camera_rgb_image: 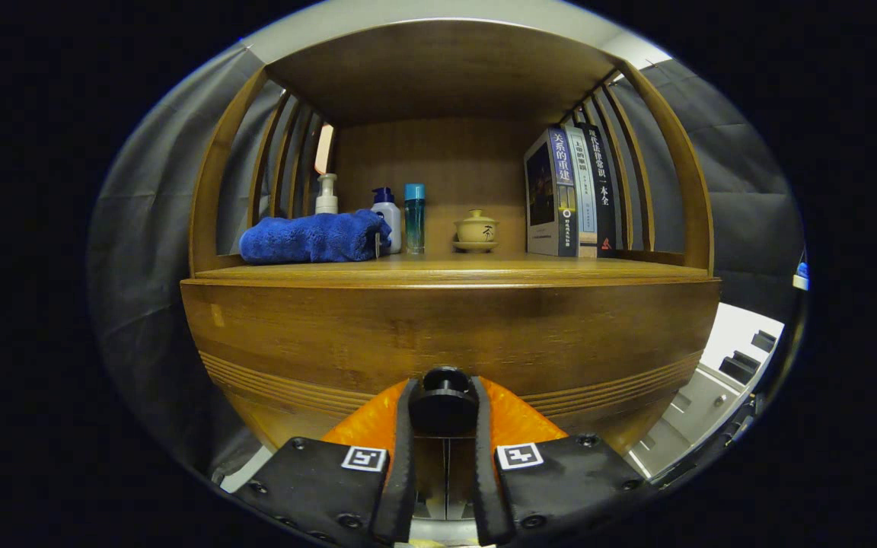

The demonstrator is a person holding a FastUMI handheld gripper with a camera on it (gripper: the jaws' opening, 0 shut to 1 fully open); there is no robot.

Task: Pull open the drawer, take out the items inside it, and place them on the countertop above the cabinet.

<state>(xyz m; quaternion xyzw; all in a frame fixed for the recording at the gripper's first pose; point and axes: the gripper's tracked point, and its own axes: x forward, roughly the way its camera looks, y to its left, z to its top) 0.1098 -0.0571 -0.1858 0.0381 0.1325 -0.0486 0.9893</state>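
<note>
A wooden cabinet fills the scene. Its drawer front (446, 335) is a wide wooden panel with grooved lines low down, directly ahead of me. A round black knob (443, 407) sticks out from the drawer front. My gripper (443, 399) is shut on the knob, one finger pressing each side. The countertop (484, 268) runs above the drawer front. The drawer's inside is hidden.
On the countertop lie a folded blue towel (313, 237), a pump bottle (326, 194), a white bottle (387, 217), a teal bottle (414, 217), a lidded cup on a saucer (476, 230) and upright books (568, 190). Slatted wooden sides and a top shelf enclose it.
</note>
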